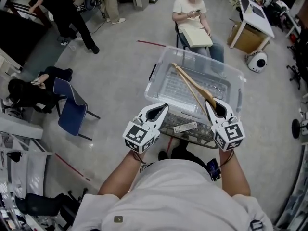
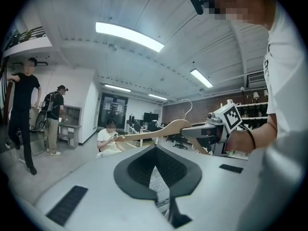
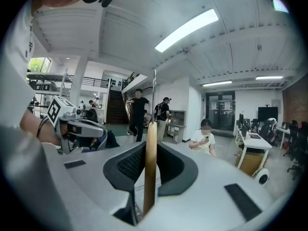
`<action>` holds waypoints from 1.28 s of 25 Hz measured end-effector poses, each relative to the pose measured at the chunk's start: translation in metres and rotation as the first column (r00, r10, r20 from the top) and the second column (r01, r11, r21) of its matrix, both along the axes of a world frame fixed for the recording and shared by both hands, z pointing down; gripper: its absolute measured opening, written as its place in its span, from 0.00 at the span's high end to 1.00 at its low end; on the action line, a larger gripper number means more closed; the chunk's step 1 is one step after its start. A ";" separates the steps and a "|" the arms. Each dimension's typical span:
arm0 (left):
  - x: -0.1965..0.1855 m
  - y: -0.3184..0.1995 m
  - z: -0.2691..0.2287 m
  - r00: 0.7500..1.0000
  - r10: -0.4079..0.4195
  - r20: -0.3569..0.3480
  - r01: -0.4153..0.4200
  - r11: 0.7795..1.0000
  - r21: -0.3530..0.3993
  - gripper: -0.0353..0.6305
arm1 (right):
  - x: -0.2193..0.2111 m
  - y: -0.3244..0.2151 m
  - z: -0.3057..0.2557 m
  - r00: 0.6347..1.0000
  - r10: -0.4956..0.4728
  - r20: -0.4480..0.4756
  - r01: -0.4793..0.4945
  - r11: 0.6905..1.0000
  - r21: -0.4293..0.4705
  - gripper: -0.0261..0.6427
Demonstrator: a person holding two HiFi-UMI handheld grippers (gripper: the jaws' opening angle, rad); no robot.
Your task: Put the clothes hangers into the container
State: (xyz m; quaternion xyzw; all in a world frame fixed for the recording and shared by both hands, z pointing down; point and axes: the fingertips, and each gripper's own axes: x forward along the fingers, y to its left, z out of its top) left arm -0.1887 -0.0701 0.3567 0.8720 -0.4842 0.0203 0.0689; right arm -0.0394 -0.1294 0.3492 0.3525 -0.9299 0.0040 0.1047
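R gripper [image 1: 210, 103] is clamping a wooden hanger [image 1: 191, 86] edge-on betw its jaws, which are sitting narrow on the wood. Hanger is sticking out fwd over the open top of the clear container [image 1: 153, 83]. Its far arm is reaching twd the far-left side, and its metal hook is pointing up. Can't tell if the wood is touching the container anywhere.

L gripper [image 1: 164, 106] is hovering just beside the container's near-left corner, jaws together at the tips w/ nothing betw them. Both grippers are sitting side by side at the near edge, apart from each other.

Container is standing on a wire-mesh counter [image 1: 197, 134].

Seated person [image 1: 195, 11] is looking at a phone beyond the container. Blue chair [image 1: 71, 109] is standing well off to the left.
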 end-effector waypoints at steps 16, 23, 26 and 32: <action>0.004 -0.148 0.037 0.996 -0.084 0.000 0.084 0.990 -0.111 0.92 | -0.002 -0.152 0.066 0.991 -0.113 -0.077 0.101 0.984 -0.146 0.86; 0.014 -0.198 0.072 0.995 -0.100 0.005 0.099 0.980 -0.175 0.92 | 0.001 -0.198 0.123 0.981 -0.160 -0.109 0.130 0.962 -0.241 0.86; 0.019 -0.214 0.091 0.994 -0.110 0.002 0.107 0.970 -0.216 0.92 | 0.001 -0.212 0.154 0.974 -0.189 -0.125 0.147 0.947 -0.286 0.86; 0.028 -0.233 0.129 0.992 -0.129 0.000 0.123 0.952 -0.280 0.92 | 0.003 -0.218 0.224 0.958 -0.243 -0.149 0.171 0.908 -0.383 0.86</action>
